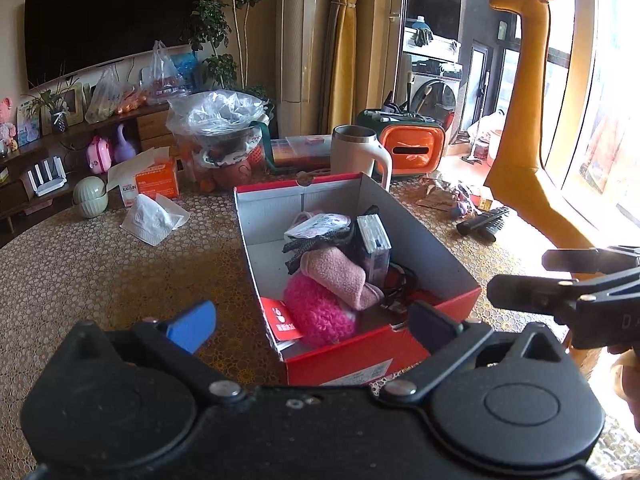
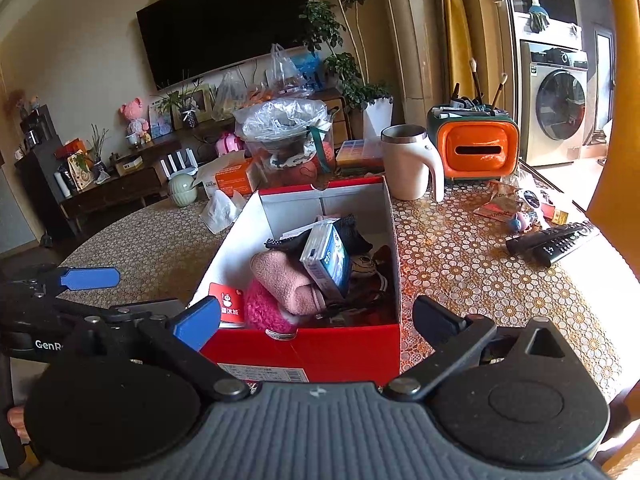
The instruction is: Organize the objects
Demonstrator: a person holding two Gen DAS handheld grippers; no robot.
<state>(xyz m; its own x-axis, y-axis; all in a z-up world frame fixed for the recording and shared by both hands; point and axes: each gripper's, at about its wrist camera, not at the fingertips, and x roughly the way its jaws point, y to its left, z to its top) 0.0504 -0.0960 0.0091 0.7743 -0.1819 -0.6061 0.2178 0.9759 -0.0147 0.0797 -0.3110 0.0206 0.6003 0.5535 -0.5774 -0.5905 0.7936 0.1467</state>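
Observation:
A red shoebox [image 1: 352, 356] stands open on the patterned table, also in the right wrist view [image 2: 320, 352]. It holds a pink fuzzy item [image 1: 316, 312], a pink cloth [image 1: 340, 276], a white pack [image 1: 374, 240], a blue-white pack [image 2: 326, 260], cables and a red card [image 1: 282, 320]. My left gripper [image 1: 312, 320] is open and empty, just in front of the box's near edge. My right gripper [image 2: 316, 316] is open and empty, at the box's near edge. Each gripper shows in the other's view: the right [image 1: 560, 280], the left [image 2: 60, 280].
A white mug [image 1: 360, 156], an orange tissue holder [image 1: 412, 148], a tissue box [image 1: 152, 184], crumpled tissue [image 1: 152, 216] and a plastic-covered bowl [image 1: 220, 120] stand behind the box. Two remotes [image 2: 556, 240] and small toys [image 2: 524, 212] lie to the right. A yellow giraffe [image 1: 520, 120] stands at right.

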